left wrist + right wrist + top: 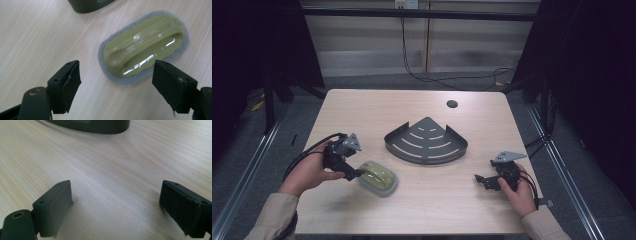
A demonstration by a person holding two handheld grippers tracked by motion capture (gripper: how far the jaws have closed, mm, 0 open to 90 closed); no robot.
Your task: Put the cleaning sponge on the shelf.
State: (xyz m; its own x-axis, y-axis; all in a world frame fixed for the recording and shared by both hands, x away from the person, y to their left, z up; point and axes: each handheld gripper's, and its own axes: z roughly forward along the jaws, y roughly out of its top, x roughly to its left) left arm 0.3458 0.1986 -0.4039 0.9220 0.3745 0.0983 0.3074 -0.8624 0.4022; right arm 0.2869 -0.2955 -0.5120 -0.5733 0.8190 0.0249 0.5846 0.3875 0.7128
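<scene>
1. Entering from the near edge of the tabletop (362, 105), a person's two forearms in beige sleeves each carry a gripper.
2. At the near right, the right gripper (482, 180) rests low over bare wood with its jaws spread wide and nothing between them; the right gripper view confirms the gap (116, 202) is empty.
3. At the near left, the left gripper (355, 173) also stands wide open, its tips just at the near-left end of the scrubbing pad (378, 177).
4. That pad, an olive-green glossy handle on a grey felt base, lies flat on the tabletop left of centre; in the left gripper view (116, 77) it sits just beyond the open jaws, not clasped.
5. Farther back, near the middle, a dark grey corner shelf (426, 141) with curved slots lies apart from the pad.
6. Beyond it, a round cable hole (452, 104) marks the far edge.
</scene>
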